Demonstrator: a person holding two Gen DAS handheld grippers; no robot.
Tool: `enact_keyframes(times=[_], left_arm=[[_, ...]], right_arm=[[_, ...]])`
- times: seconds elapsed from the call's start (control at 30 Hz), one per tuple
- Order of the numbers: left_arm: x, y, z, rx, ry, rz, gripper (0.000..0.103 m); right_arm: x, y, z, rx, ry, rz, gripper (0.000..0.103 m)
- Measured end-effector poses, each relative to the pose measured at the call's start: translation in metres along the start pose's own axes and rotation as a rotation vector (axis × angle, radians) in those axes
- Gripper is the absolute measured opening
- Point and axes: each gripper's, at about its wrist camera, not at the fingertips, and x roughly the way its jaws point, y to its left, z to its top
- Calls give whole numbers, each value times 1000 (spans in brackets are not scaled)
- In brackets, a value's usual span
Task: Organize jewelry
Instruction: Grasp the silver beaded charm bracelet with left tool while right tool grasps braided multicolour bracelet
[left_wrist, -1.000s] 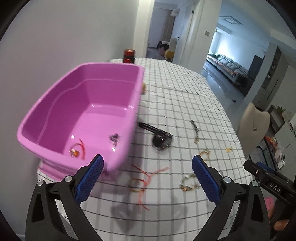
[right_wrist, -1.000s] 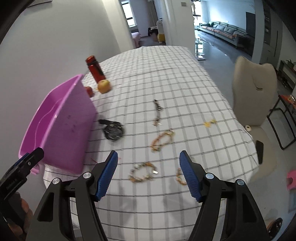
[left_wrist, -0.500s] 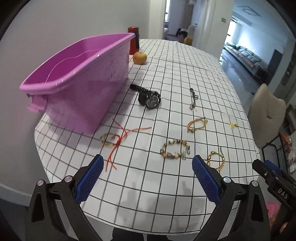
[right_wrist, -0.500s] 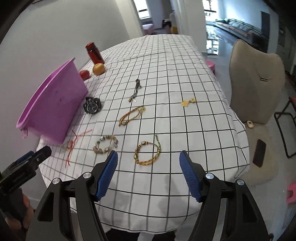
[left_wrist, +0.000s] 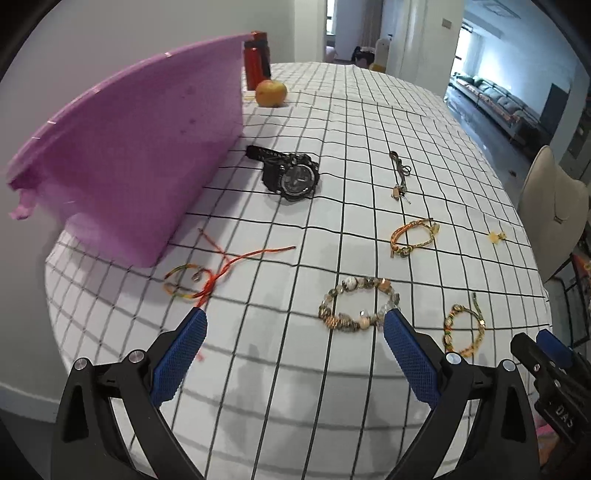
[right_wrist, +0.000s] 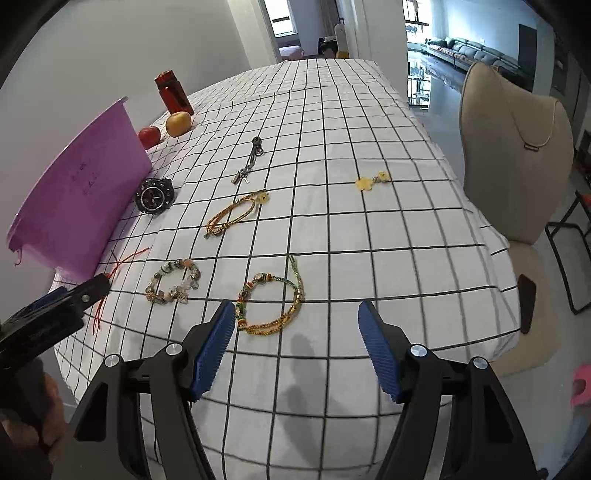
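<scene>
Jewelry lies spread over a checked tablecloth (left_wrist: 332, 110) beside a purple tub (left_wrist: 140, 162). A black watch (left_wrist: 291, 177) sits by the tub wall, a red-corded bracelet (left_wrist: 195, 280) near its corner. A beaded stone bracelet (left_wrist: 358, 304) lies just beyond my left gripper (left_wrist: 291, 325), which is open and empty. In the right wrist view my right gripper (right_wrist: 295, 317) is open over the cloth, with a multicolour woven bracelet (right_wrist: 273, 299) just ahead of its left finger. Farther off lie an orange cord bracelet (right_wrist: 236, 214), a dark pendant cord (right_wrist: 251, 158) and a yellow flower charm (right_wrist: 371, 181).
A red bottle (right_wrist: 173, 92), a yellow apple (right_wrist: 178, 123) and a red apple (right_wrist: 149, 136) stand behind the tub. A beige chair (right_wrist: 517, 155) is at the table's right side. The cloth's near edge curves down just below both grippers.
Both grippers have sunk toward the table and drawn back to its near edge. The tub's inside has dropped out of the left view; the near bracelets now show large.
</scene>
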Motion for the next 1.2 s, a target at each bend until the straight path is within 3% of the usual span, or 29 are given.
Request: enact_keyframes(times=[0.4, 1.0, 1.2], left_arm=[[54, -1, -3, 42, -2, -42, 95], [76, 2, -5, 42, 15, -71, 95], [76, -3, -9, 63, -5, -44, 90]], right_arm=[[44, 1, -8, 41, -44, -83, 66], [55, 8, -14, 3, -63, -158, 66], [57, 10, -16, -17, -71, -168, 65]])
